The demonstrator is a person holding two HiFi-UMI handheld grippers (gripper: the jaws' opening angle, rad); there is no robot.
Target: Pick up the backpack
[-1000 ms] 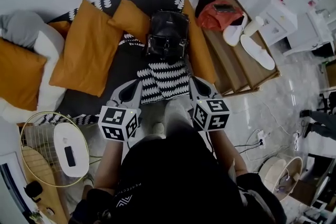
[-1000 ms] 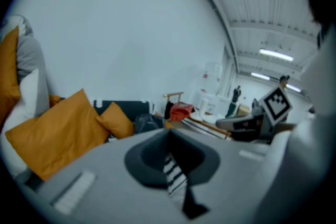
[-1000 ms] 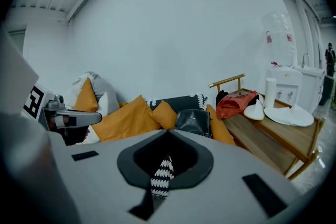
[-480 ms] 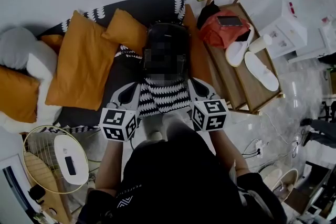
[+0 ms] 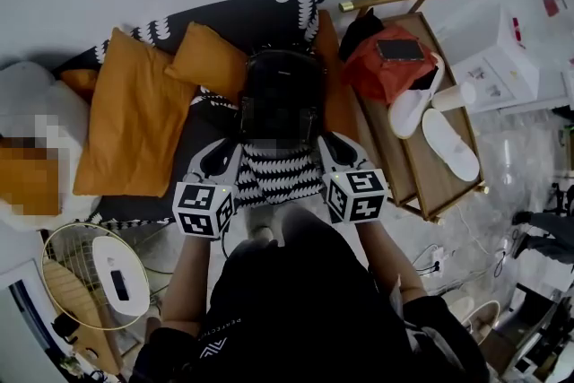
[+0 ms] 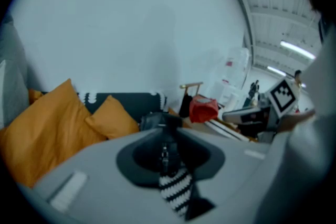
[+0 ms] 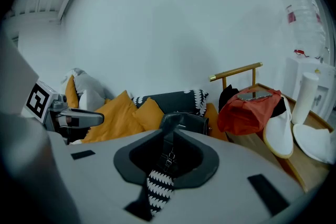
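The black backpack [image 5: 281, 94] stands upright on the dark sofa [image 5: 215, 117], between orange cushions, with a black-and-white striped blanket [image 5: 278, 175] in front of it. My left gripper [image 5: 218, 155] is just short of its lower left side. My right gripper [image 5: 339, 148] is just short of its lower right side. Neither touches it. In the left gripper view the backpack [image 6: 155, 120] shows past the left gripper [image 6: 167, 157]. In the right gripper view the backpack [image 7: 184, 120] lies beyond the right gripper [image 7: 167, 157]. Both pairs of jaws are opening, a narrow gap showing, with nothing between them.
Orange cushions [image 5: 134, 117] lie left of the backpack, and one [image 5: 336, 76] is wedged on its right. A wooden bench [image 5: 421, 175] at the right carries a red bag [image 5: 386, 72] and white slippers [image 5: 448, 143]. A round wire side table [image 5: 90, 282] stands lower left.
Both grippers have moved forward toward the backpack, which now sits closer to their tips. The backpack itself has not moved on the sofa.
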